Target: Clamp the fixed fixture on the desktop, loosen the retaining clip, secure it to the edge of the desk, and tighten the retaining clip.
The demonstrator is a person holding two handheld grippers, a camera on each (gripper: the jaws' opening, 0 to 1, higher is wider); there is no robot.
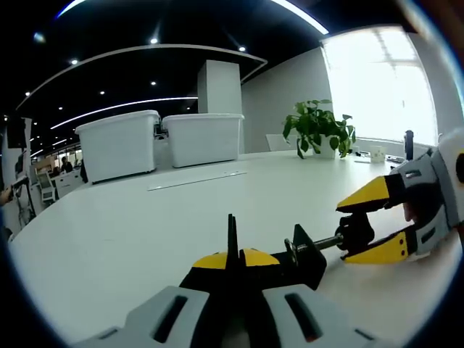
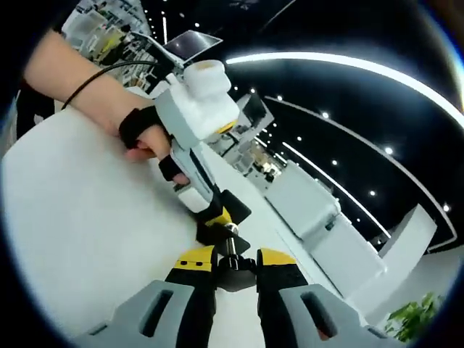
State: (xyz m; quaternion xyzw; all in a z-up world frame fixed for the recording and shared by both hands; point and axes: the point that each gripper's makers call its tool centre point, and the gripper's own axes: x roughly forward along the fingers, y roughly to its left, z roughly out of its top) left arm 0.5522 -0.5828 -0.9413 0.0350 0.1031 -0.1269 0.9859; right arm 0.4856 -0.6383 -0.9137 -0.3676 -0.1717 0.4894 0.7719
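Observation:
A black clamp fixture (image 1: 308, 262) stands over the white desk (image 1: 145, 239). My left gripper (image 1: 232, 255) is shut on its thin black frame plate (image 1: 232, 230), which sticks up between the yellow jaw tips. Its threaded screw (image 1: 328, 243) runs right to a black knob (image 1: 355, 232). My right gripper (image 1: 346, 232) comes in from the right, with a yellow jaw above and below the knob, touching it. In the right gripper view, my right gripper (image 2: 235, 259) pinches the knob (image 2: 233, 265); the screw (image 2: 230, 243) leads up to the left gripper (image 2: 190, 109), held by a hand (image 2: 141, 138).
Two large white storage bins (image 1: 119, 143) (image 1: 203, 138) stand at the desk's far side, and a potted plant (image 1: 317, 127) at the far right by a bright window. The desk (image 2: 80, 217) spreads wide to the left. A pale strip (image 1: 196, 180) lies mid-desk.

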